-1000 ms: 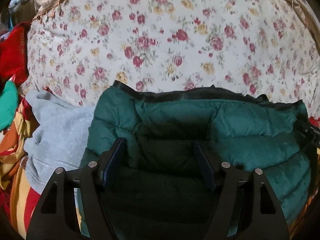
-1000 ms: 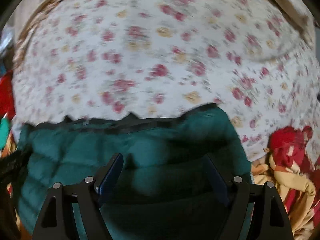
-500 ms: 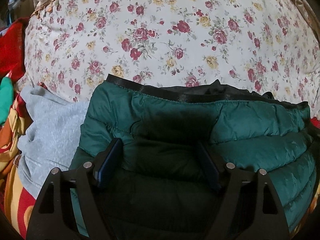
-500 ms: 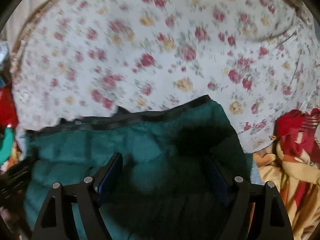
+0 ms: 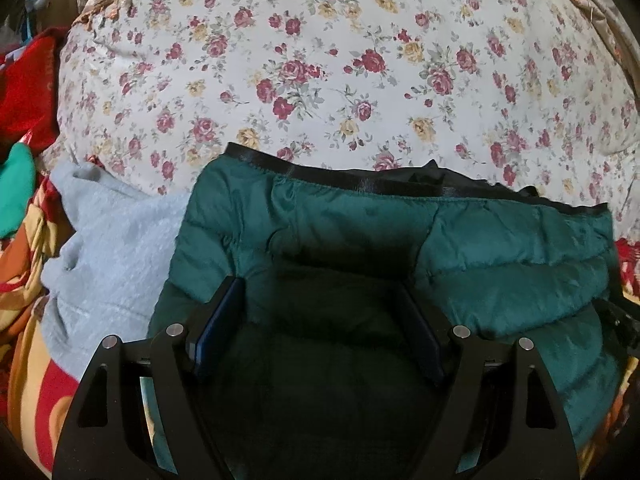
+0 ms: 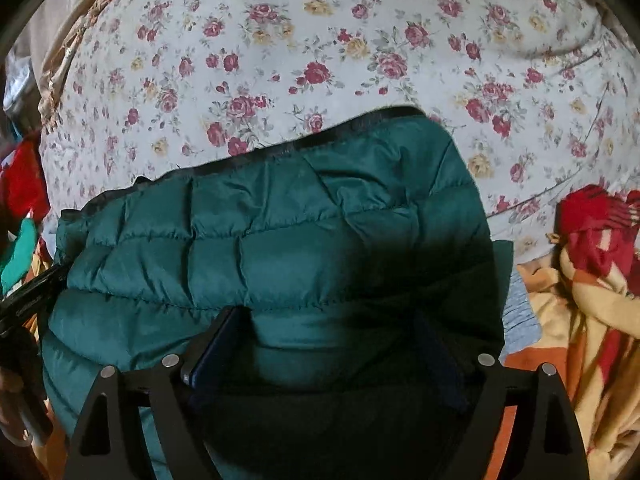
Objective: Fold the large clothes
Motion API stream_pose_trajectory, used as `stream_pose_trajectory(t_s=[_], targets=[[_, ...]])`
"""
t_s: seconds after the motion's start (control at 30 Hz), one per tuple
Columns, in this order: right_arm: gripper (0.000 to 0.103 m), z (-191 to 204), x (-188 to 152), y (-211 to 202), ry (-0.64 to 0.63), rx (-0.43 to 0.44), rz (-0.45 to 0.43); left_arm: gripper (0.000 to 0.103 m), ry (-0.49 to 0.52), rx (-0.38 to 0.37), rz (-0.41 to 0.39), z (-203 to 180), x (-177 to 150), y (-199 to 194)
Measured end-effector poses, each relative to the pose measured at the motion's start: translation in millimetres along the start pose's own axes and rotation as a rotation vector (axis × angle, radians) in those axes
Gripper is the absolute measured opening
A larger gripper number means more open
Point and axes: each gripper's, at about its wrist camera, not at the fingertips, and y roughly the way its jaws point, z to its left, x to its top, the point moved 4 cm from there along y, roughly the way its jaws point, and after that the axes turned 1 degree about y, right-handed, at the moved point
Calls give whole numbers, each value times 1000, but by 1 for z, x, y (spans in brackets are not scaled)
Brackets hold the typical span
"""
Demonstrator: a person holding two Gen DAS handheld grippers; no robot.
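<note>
A dark green quilted puffer jacket (image 5: 500, 248) with a black hem band lies bunched on a floral sheet (image 5: 320, 60); it also shows in the right wrist view (image 6: 280, 232). My left gripper (image 5: 322, 300) is open, its jaws wide apart, right over the jacket's left part. My right gripper (image 6: 332, 328) is open too, low over the jacket's right part. The floral sheet (image 6: 320, 40) fills the far side of that view. The fingertips sit in shadow against the fabric; I cannot tell if they touch it.
A grey fleece garment (image 5: 108, 256) lies left of the jacket. Red, green and orange-striped clothes (image 5: 24, 184) pile at the left edge. A red and yellow patterned blanket (image 6: 592, 280) lies to the right. A frayed tan edge (image 6: 68, 52) borders the sheet.
Both grippers have moved forward and lower over the jacket, which now fills more of each view. The jaws stay wide apart throughout.
</note>
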Motion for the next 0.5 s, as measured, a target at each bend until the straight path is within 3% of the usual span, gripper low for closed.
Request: stream_pose_trajectory(t_s=[0.13,0.5], targets=[[87,0,-3,-32,7,13,-60,78,-15,-6,-15,6,-6,-23],[90,13,-20,-54,-18,38,-30,78,-54,-17,-4,22,-27,-51]])
